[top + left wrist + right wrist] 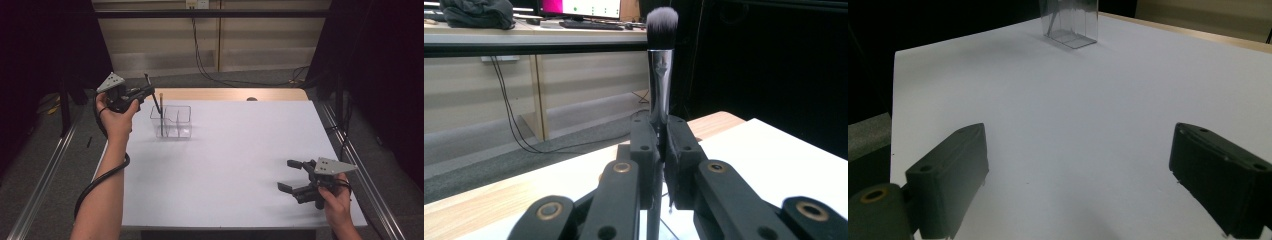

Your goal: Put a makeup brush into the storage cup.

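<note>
My left gripper point(146, 91) is held over the table's far left corner, shut on a makeup brush point(660, 80). The brush has a silver ferrule and a grey bristle head that sticks up above the jaws in the left gripper view. Its dark handle point(155, 102) slants down into the left part of a clear plastic organiser point(173, 122). A thin stick with an orange tip point(161, 95) stands in that same part. Near the front right edge, my right gripper point(288, 175) rests low with its jaws wide apart and nothing between them point(1078, 170). The organiser point(1068, 22) stands far ahead of it.
A white sheet point(225, 165) covers the table, with a wooden strip point(235, 94) along its far edge. Metal rails point(45, 175) run down both sides. Cables point(215, 75) trail on the floor behind the table, in front of a low wall.
</note>
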### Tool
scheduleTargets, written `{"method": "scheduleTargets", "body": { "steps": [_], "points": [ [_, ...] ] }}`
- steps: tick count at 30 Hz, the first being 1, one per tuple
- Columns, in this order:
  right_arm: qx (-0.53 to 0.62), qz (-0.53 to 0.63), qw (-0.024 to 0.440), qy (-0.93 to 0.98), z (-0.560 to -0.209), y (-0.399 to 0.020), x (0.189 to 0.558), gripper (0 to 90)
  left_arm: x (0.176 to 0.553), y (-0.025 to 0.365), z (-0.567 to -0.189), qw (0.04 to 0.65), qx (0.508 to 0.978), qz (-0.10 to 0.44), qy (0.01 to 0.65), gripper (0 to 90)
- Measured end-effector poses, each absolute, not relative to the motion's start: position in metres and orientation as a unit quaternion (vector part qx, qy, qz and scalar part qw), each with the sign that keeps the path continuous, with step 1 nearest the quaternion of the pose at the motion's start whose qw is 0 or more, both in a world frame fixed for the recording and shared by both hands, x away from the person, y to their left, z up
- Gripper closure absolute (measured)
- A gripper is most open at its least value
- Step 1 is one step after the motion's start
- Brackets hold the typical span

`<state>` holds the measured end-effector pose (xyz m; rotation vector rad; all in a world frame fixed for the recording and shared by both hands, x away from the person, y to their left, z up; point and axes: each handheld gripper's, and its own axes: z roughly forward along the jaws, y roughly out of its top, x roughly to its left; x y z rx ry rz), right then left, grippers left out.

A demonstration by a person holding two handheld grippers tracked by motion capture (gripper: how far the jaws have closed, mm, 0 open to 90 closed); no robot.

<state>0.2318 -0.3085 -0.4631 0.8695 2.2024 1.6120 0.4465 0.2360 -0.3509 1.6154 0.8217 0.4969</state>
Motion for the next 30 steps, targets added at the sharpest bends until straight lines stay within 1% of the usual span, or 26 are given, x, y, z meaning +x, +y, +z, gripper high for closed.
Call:
{"method": "scheduleTargets", "body": {
  "steps": [20,30],
  "points": [
    [0.300,0.557,0.136,0.763,-0.463,-0.308,0.232,8.4,0.448,0.236,-0.364,0.578,0.699,0.223,0.357,84.0],
    [0.299,0.557,0.136,0.763,-0.463,-0.308,0.232,8.4,0.448,0.233,-0.369,0.575,0.704,0.219,0.356,84.0]
  ]
}}
